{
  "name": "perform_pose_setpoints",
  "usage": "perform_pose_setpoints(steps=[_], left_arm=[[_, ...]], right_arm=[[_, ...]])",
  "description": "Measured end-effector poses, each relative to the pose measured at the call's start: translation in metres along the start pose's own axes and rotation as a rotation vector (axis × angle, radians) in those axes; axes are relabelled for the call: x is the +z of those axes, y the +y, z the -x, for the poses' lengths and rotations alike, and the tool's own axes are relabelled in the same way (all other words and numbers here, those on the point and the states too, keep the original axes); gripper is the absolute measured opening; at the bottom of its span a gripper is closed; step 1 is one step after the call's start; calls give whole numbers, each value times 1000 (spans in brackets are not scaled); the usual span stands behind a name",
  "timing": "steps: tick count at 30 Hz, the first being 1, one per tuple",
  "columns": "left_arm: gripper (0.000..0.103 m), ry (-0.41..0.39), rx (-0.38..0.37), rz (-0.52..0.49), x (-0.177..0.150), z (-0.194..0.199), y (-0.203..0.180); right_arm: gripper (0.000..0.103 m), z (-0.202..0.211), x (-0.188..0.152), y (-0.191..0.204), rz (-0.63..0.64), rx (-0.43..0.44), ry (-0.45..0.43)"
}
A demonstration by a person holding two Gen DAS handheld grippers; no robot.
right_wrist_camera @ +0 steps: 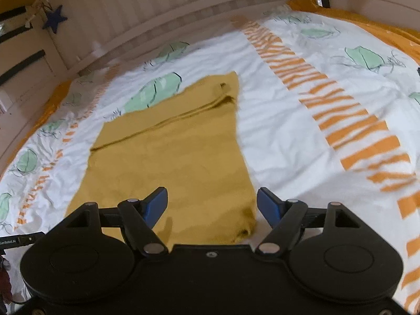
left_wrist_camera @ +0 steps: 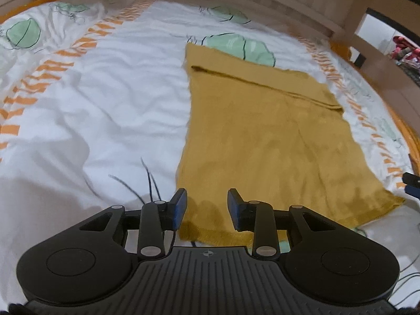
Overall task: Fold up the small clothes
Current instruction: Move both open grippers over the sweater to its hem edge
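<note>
A mustard-yellow garment (left_wrist_camera: pixel 265 141) lies flat on the bed, a folded band across its far end. It also shows in the right wrist view (right_wrist_camera: pixel 173 152). My left gripper (left_wrist_camera: pixel 207 207) is open and empty, hovering over the garment's near left corner. My right gripper (right_wrist_camera: pixel 212 204) is open wide and empty, over the garment's near right corner. Neither gripper holds cloth.
The bed has a white cover (left_wrist_camera: pixel 92 99) with orange stripes and green leaf prints, also in the right wrist view (right_wrist_camera: pixel 302 131). A slatted wooden headboard (right_wrist_camera: pixel 170 8) stands behind it. The other gripper's tip (left_wrist_camera: pixel 412 183) shows at the right edge. Cables (left_wrist_camera: pixel 147 178) lie on the cover.
</note>
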State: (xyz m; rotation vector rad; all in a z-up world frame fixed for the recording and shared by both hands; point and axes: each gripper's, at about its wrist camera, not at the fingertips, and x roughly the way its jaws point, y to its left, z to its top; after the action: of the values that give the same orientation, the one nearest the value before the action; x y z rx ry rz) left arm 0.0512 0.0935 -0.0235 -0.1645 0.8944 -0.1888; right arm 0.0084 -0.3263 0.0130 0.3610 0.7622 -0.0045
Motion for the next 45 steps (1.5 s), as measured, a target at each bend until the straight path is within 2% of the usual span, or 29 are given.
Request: perform_pose_setpoints(steps=[8, 15, 23, 30, 38, 45], left_arm=[[33, 43, 41, 30, -10, -17, 7], [35, 65, 43, 36, -15, -27, 10], [49, 88, 22, 10, -15, -35, 5], [54, 111, -14, 29, -10, -42, 8], [75, 134, -50, -36, -6, -54, -1], [79, 142, -83, -43, -5, -57, 1]], right_arm=[[83, -7, -6, 3, 27, -21, 50], [86, -15, -9, 8, 47, -40, 94], [92, -22, -9, 12, 70, -33, 124], [94, -25, -8, 13, 67, -22, 134], [101, -35, -4, 15, 82, 1, 179], [103, -46, 0, 13, 80, 10, 225]])
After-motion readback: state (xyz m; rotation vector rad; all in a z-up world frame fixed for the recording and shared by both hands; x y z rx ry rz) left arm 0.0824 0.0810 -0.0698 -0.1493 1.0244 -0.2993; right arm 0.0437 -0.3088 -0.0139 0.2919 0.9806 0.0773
